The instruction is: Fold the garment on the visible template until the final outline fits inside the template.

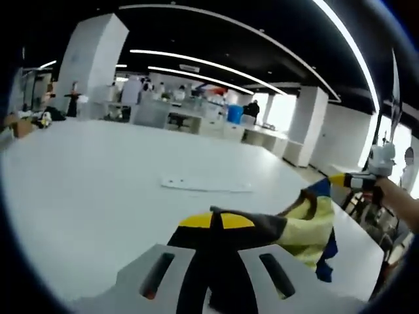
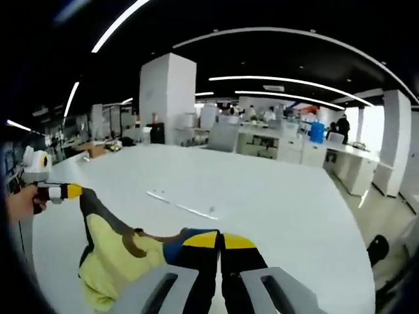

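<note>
A yellow garment [image 1: 304, 226] with brown and blue trim hangs stretched between both grippers above the white table [image 1: 98, 190]. In the left gripper view my left gripper [image 1: 216, 222] is shut on a dark edge of the cloth. My right gripper [image 1: 340, 178] comes in from the right and pinches the other end. In the right gripper view my right gripper [image 2: 219, 241] is shut on the garment [image 2: 108, 252], and my left gripper [image 2: 69, 191] holds its far corner at the left. The template [image 1: 206, 185] lies flat and pale on the table beyond the cloth, seen again as the thin template [image 2: 182, 207].
The table's edge [image 1: 357, 242] runs close on the right, with floor below it. A person's hand [image 2: 19, 203] grips the left tool. Far behind are a white pillar [image 2: 167, 98], desks and people in an open office.
</note>
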`<state>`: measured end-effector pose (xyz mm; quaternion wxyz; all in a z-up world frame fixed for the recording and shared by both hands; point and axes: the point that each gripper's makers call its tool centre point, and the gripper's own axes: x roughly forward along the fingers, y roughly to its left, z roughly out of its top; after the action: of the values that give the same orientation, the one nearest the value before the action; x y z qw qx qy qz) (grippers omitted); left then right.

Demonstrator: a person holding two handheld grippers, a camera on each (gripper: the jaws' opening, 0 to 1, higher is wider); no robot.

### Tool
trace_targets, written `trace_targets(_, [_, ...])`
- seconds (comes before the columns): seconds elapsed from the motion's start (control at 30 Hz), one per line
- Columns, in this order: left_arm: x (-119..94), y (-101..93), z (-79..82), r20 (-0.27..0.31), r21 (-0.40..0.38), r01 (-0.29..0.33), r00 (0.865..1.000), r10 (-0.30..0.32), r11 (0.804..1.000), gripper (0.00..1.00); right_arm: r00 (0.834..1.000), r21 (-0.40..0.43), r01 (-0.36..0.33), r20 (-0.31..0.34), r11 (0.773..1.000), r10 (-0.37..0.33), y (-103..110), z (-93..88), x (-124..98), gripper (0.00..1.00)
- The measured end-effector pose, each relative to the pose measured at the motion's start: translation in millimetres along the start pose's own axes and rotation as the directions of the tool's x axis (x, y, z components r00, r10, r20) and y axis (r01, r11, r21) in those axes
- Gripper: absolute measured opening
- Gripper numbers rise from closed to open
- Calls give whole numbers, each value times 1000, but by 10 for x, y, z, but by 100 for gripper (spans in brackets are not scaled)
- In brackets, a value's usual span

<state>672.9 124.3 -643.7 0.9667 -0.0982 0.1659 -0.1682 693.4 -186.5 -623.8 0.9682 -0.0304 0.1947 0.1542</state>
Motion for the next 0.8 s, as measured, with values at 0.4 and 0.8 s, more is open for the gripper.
trace_targets(0.4, [547,179,-155,-26,8,-61,998,61,998,0,995,110,99,-32,989,-96,-378,-295,756,0])
trace_targets(0.8, [892,376,-371,-61,24,-117,991,118,993,0,982,142,163,-123,976,-146,-545,-663,1186,0])
